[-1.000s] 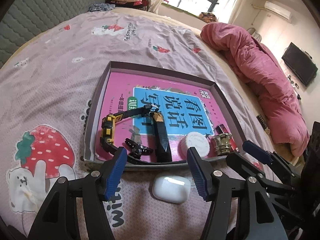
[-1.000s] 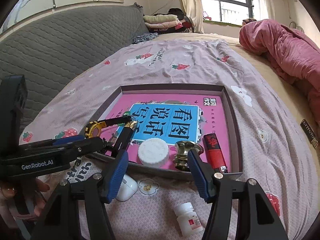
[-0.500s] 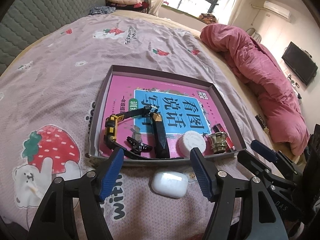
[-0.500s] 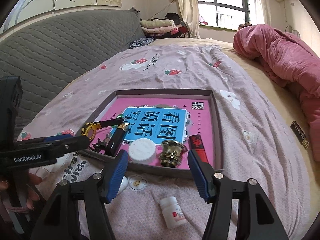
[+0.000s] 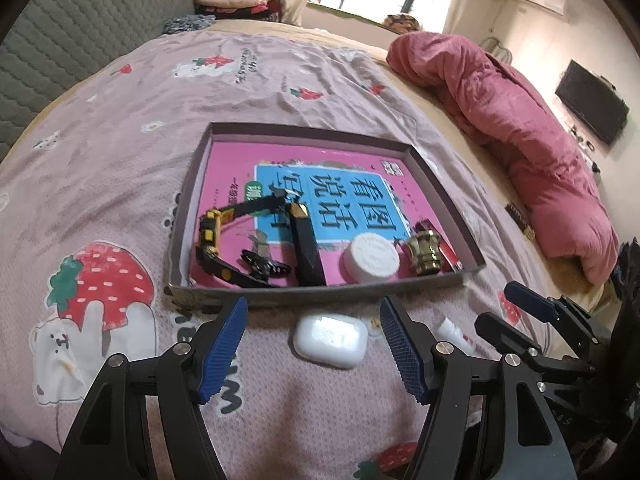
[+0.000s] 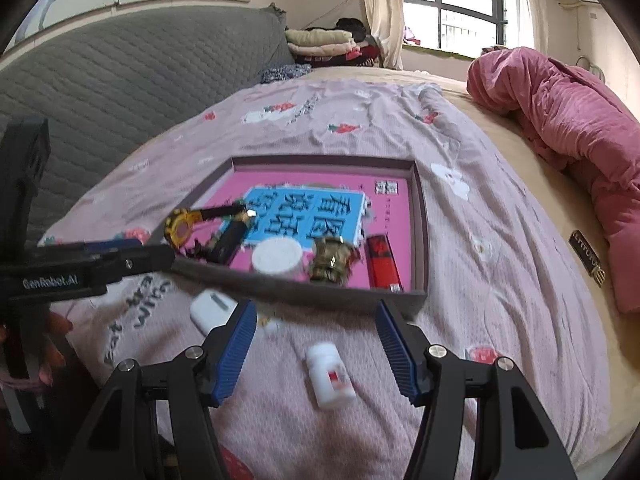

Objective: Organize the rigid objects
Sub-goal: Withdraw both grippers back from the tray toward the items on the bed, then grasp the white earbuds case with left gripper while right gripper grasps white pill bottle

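A shallow box tray [image 5: 188,208] [image 6: 420,240] with a pink and blue book inside lies on the bed. In it are a black and yellow watch [image 5: 210,232], a black clip [image 5: 264,266], a black bar [image 5: 306,248], a white round jar [image 5: 372,258] [image 6: 276,256], a brass fitting [image 5: 424,250] [image 6: 330,260] and a red lighter [image 6: 384,262]. A white earbud case [image 5: 330,340] [image 6: 212,308] lies in front of the tray, between the fingers of my open left gripper [image 5: 314,344]. A small white pill bottle [image 6: 330,376] lies between the fingers of my open right gripper [image 6: 316,350], untouched.
A crumpled pink quilt [image 5: 520,132] lies along the bed's right side. A grey padded headboard [image 6: 120,80] and folded clothes [image 6: 320,40] stand at the far end. The other gripper's fingers [image 5: 532,304] reach in from the right in the left wrist view.
Both grippers have drawn back from the tray. The left jaws have widened a little. The earbud case and the pill bottle now show fully between the fingers.
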Motion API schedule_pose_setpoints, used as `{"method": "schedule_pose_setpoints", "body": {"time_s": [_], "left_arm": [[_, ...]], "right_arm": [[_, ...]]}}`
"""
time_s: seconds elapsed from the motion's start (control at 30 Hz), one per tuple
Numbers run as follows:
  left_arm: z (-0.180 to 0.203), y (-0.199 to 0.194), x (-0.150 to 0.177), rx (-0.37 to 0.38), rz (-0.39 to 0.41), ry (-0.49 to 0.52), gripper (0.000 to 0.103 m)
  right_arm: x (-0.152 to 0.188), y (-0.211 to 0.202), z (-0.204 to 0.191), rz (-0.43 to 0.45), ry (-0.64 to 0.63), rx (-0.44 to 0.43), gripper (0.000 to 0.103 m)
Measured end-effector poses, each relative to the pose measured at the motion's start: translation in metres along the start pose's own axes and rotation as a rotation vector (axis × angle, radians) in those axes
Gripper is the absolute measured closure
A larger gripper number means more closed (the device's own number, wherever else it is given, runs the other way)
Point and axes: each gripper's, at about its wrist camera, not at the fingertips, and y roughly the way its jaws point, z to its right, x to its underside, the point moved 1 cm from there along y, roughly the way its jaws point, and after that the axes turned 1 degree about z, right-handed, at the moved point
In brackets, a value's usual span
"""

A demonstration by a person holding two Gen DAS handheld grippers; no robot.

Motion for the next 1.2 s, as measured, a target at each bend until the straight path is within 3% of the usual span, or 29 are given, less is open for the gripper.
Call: {"method": "schedule_pose_setpoints", "body": {"time_s": [0.63, 1.2], "left_arm": [[0.013, 0.026, 0.027, -0.02, -0.097, 0.079, 0.032], [0.015, 0.058, 0.036, -0.03, -0.127, 0.115, 0.032]], "right_arm": [[0.027, 0.023, 0.006, -0.117, -0.011, 0.003, 0.042], [0.039, 0.043, 0.004, -0.173, -0.035, -0.003, 0.042]]}}
